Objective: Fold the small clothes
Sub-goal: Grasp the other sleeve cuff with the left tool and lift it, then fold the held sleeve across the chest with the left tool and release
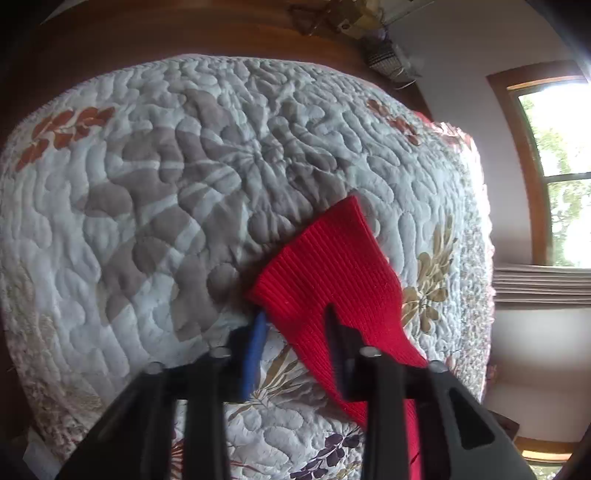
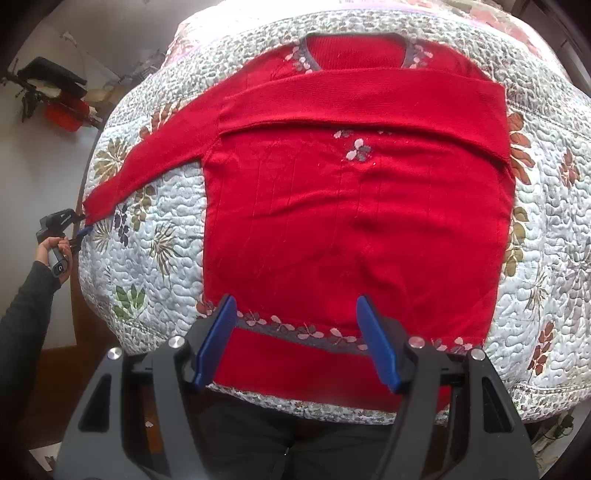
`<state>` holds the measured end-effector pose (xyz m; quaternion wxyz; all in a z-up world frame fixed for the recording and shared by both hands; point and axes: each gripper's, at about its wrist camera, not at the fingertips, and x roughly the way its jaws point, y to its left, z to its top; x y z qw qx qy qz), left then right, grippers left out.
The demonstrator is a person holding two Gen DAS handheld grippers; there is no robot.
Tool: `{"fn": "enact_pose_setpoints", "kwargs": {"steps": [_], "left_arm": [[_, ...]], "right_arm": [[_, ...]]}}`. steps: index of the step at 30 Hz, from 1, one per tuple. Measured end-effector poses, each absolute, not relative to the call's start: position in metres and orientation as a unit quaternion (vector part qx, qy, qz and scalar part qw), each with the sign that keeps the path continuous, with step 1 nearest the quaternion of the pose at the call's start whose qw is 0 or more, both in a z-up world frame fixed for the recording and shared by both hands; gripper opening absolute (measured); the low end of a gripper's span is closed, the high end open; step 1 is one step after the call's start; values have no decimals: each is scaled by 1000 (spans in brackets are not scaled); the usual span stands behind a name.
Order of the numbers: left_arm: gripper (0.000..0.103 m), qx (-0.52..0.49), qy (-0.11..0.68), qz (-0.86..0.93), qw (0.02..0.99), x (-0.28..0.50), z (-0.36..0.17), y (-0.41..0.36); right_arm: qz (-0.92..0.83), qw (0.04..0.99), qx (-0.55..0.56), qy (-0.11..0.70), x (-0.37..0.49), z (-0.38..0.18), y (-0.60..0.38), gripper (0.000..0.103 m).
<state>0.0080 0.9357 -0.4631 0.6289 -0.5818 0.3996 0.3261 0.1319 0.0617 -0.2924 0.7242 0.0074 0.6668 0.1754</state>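
Observation:
A red knit sweater (image 2: pixel 351 221) with grey flowered trim lies flat on the quilt, neck at the far end. One sleeve (image 2: pixel 369 99) is folded across the chest. The other sleeve (image 2: pixel 155 147) stretches out left to the bed's edge, and its ribbed cuff (image 1: pixel 325 254) fills the left wrist view. My left gripper (image 1: pixel 296 314) (image 2: pixel 79 223) is open with the cuff end between its fingers: the blue pad (image 1: pixel 255 350) under the cloth, the black finger (image 1: pixel 338 336) over it. My right gripper (image 2: pixel 295 301) hangs open above the hem (image 2: pixel 295 332), holding nothing.
A floral quilt (image 2: pixel 546 229) (image 1: pixel 147 184) covers the bed. A wooden headboard (image 1: pixel 184 33) stands behind it, and a window (image 1: pixel 554 166) is at the right. A person's hand (image 2: pixel 55 247) and dark sleeve hold the left gripper. Dark and red items (image 2: pixel 59 99) lie on the floor.

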Motion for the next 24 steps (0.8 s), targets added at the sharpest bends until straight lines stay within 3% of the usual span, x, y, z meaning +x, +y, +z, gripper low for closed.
{"fn": "enact_pose_setpoints", "kwargs": {"steps": [2, 4, 11, 17, 24], "left_arm": [[8, -564, 412, 331, 635, 19, -457, 939], [3, -545, 418, 332, 647, 27, -440, 936], [3, -476, 377, 293, 738, 63, -345, 901], [3, -404, 339, 199, 826, 112, -249, 820], [3, -338, 348, 96, 869, 174, -211, 710]], "right_arm": [[172, 727, 13, 664, 132, -291, 56, 67], [166, 731, 21, 662, 131, -289, 47, 67], [152, 747, 52, 645, 128, -276, 19, 67], [147, 755, 88, 633, 132, -272, -3, 67], [135, 762, 124, 621, 139, -271, -30, 67]]}}
